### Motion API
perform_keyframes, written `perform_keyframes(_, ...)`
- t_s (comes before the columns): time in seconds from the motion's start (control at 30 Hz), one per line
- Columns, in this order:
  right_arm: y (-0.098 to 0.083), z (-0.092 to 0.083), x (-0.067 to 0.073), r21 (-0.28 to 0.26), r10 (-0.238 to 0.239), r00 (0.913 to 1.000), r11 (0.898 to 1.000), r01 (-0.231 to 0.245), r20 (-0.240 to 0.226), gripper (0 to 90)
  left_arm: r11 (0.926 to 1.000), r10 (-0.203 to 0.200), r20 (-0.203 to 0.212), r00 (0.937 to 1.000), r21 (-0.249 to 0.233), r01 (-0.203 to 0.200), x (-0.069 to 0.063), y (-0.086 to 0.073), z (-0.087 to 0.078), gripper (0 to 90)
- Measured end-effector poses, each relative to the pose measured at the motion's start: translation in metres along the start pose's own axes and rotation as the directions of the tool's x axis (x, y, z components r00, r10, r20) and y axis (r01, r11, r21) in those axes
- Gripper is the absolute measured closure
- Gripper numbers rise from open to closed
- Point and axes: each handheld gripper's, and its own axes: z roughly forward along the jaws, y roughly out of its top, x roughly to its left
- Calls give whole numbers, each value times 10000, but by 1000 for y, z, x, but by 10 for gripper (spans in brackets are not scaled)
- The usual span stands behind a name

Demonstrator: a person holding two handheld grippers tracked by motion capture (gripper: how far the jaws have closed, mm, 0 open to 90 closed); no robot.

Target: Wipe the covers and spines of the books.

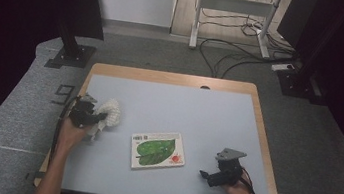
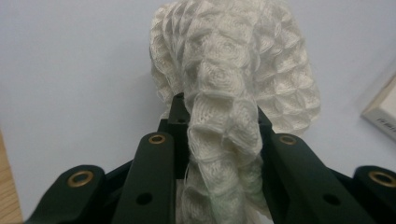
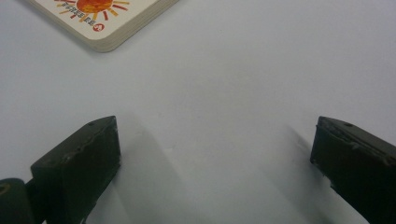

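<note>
A crumpled white waffle-knit cloth sits at the table's left side, and my left gripper is shut on it. In the left gripper view the cloth bulges up between the two black jaws, which pinch its lower folds. A board book with a green leaf and a red sun on its cover lies flat near the middle. My right gripper rests low at the front right, open, jaws wide apart over bare table. The book's corner lies ahead of it, apart.
The table top is pale blue with a wooden rim. Beyond its far edge are dark stands, a desk frame and loose cables on the floor.
</note>
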Motion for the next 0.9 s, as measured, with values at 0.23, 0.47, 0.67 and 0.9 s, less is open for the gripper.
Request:
perform_keyframes(0.23,0,0,0,-13,-1,10000,10000,1,22,9,9992,363,277,9990,-148,-359,-16,10,-14,707)
perform_keyframes(0.47,0,0,0,-20,-4,10000,10000,4,32,10,9961,794,817,9935,-447,-760,-37,19,-22,702)
perform_keyframes(0.67,0,0,0,-22,-9,10000,10000,9,36,10,9937,1024,1650,9810,-611,-935,-54,22,-20,694)
perform_keyframes(0.9,0,0,0,-27,-16,10000,10000,16,37,11,9893,1441,2153,9659,-558,-1351,-77,23,-11,678)
